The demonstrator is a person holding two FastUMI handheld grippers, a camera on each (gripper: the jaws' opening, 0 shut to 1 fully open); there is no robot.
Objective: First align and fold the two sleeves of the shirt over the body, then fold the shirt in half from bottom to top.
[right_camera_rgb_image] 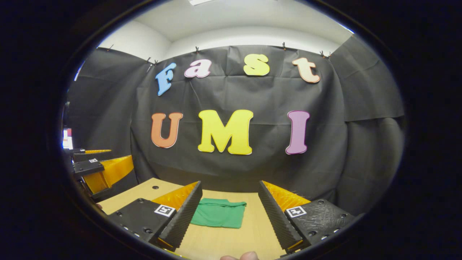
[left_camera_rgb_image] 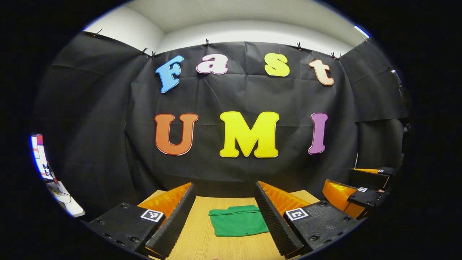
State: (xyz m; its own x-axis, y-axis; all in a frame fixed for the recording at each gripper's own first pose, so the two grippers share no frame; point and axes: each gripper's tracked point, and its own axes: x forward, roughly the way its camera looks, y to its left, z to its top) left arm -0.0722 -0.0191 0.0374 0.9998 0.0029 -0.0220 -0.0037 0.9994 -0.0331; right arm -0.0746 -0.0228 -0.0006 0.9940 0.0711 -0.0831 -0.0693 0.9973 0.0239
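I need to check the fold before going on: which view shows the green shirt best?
The left gripper view: the green shirt lies folded on the table, almost whole between the open fingers. In the right gripper view the shirt looks flatter, its left edge behind a finger.

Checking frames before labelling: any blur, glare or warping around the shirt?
Left gripper view: green shirt sharp, evenly lit, no glare; wooden table edges bow from fisheye. Right gripper view: shirt equally crisp, soft shadow only; a blurred fingertip at bottom edge.

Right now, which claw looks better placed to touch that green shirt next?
Neither clearly. The folded green fabric shirt lies on the light wooden table, ahead of both open claws: left claw, right claw. Both hover apart from it; perhaps left, marginally.
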